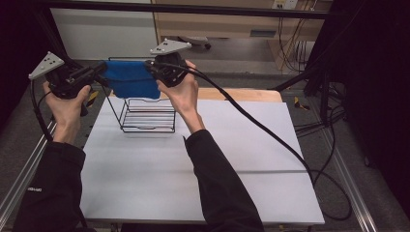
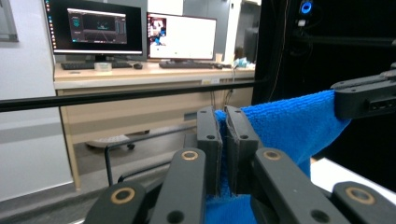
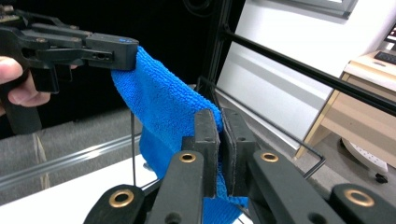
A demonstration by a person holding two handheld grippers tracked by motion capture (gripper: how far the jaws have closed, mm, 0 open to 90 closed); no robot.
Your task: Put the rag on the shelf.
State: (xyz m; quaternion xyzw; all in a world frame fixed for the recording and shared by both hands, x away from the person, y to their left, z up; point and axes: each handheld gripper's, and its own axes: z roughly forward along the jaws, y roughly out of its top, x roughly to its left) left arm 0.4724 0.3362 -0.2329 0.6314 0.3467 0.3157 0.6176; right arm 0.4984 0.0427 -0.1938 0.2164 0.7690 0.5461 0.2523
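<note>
Left gripper (image 2: pixel 223 140): jaws clenched on one corner of the blue cloth (image 1: pixel 129 79). Right gripper (image 3: pixel 221 140): jaws clenched on the opposite corner. Cloth: hangs stretched between them, upper left of the high view, above the wire rack (image 1: pixel 145 116). Soft, light, limp; likely best held at corners.

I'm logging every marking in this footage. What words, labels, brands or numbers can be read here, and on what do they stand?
No text can be read.
Left sleeve: a small white mark, too small to read.
Two monitors: screen content, blurred.
Blue cloth, wire rack, left claw, right claw: no lettering visible.
</note>
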